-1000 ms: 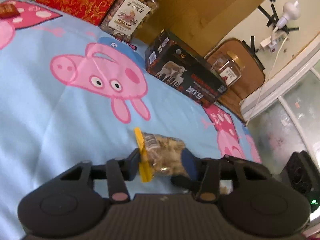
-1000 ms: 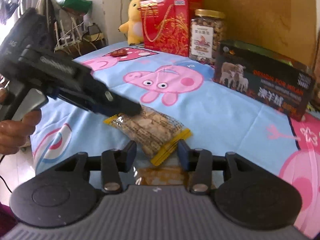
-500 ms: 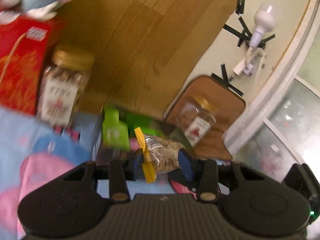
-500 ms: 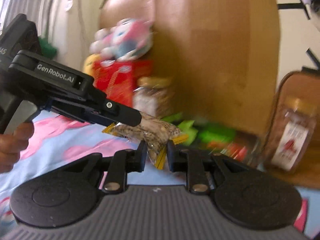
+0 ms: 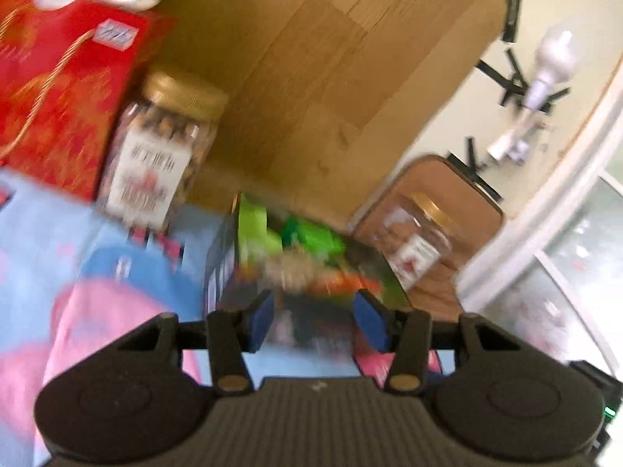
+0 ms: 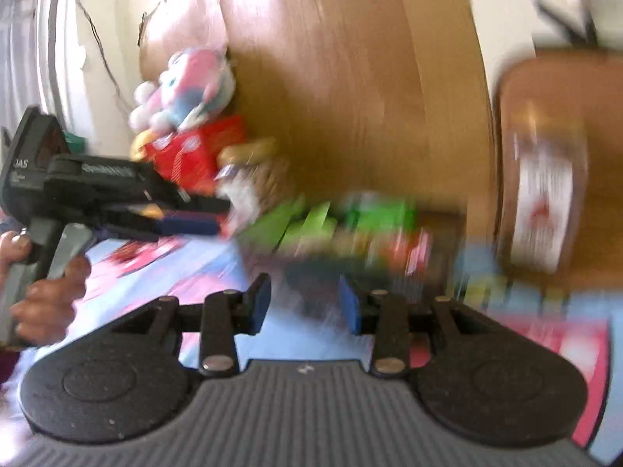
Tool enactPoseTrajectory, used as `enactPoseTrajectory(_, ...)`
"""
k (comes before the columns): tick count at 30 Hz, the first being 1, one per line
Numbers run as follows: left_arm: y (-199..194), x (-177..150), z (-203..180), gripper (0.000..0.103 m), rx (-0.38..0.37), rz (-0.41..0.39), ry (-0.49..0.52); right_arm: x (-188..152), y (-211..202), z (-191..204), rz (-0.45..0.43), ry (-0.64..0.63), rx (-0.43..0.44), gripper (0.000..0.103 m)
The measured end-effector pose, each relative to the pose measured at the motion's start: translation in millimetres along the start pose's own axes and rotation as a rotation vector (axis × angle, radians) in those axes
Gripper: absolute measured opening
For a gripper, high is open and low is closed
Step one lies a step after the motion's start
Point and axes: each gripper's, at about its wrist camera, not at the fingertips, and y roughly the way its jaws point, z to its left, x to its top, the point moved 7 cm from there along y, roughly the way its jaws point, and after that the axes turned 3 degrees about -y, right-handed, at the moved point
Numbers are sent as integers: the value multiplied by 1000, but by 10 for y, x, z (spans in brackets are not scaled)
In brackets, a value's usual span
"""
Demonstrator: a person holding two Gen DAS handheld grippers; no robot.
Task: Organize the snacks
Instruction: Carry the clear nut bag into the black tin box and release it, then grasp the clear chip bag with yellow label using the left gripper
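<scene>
Wood panelling backs a bed spread with a blue cartoon-pig sheet, and against it stands the dark open box, my landmark. Inside the box, blurred, lie green packets and what looks like the clear snack bag of pale biscuits. Left of the box stands a gold-lidded nut jar, then a red gift box; right of the box is a smaller jar. The left gripper hangs just before the box, jaws spread wide and holding nothing; the right gripper is likewise parted and empty. The bag likely handles light, crinkly and slippery, its contents brittle, so a gentle pinch at a crimped end seal suits it best.
</scene>
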Motion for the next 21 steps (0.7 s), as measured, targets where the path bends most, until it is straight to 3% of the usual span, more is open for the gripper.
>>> enactPoseTrajectory(6, -190, -962, 51, 49, -44, 228, -3, -860, -622, 363, 199, 199, 203, 47)
enactPoseTrajectory(12, -168, -1413, -49, 57, -81, 330, 38, -1270, -1106, 490, 252, 400, 189, 49)
enactPoseTrajectory(17, -269, -1535, -80, 58, -106, 316, 12, -1292, -944, 610, 226, 497, 202, 48)
enactPoseTrajectory(21, -323, -1546, -26, 58, -117, 302, -58, -1156, -674, 711, 183, 434, 161, 43)
